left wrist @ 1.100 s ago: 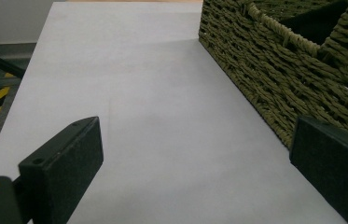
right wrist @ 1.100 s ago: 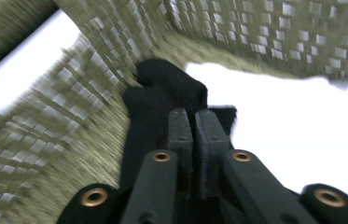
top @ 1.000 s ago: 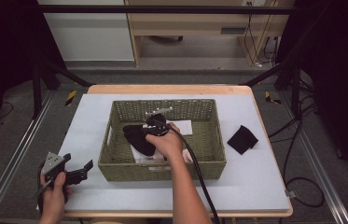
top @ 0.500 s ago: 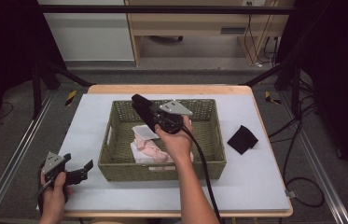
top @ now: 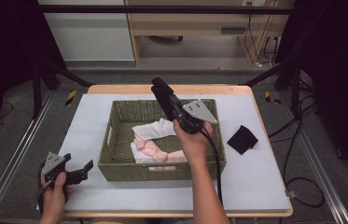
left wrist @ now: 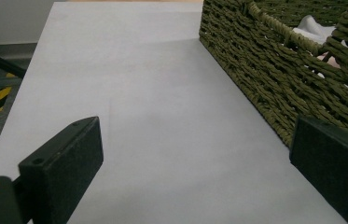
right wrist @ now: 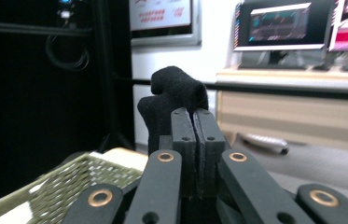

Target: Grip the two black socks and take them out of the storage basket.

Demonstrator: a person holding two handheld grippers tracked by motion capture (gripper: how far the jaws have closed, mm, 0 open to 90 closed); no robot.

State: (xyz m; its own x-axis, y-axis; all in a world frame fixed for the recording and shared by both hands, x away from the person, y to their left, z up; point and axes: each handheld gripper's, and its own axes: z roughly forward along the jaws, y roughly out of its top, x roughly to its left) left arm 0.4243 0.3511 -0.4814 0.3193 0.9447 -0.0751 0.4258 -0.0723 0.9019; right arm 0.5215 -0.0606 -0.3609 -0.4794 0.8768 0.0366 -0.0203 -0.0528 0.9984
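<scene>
My right gripper (top: 168, 101) is raised over the far half of the green wicker basket (top: 162, 171), pointing up and away, and is shut on a black cloth (top: 160, 91). In the right gripper view the jaws (right wrist: 195, 122) stand pressed together, and the black cloth (right wrist: 174, 95) bunches up above and behind them. A white cloth (top: 155, 128) and a pink cloth (top: 155, 151) lie inside the basket. My left gripper (top: 79, 163) rests at the table's front left, open, with only bare table between its jaws (left wrist: 199, 163) and the basket wall (left wrist: 265, 79) just to its right.
A second black cloth (top: 242, 139) lies folded on the white table (top: 255, 186) to the right of the basket. Dark frame bars and cables flank the table, and a wooden bench stands beyond its far edge.
My right gripper has lifted out of the basket with the black cloth, rising and swinging toward the far side. The white and pink cloths are now uncovered. My left gripper has stayed still.
</scene>
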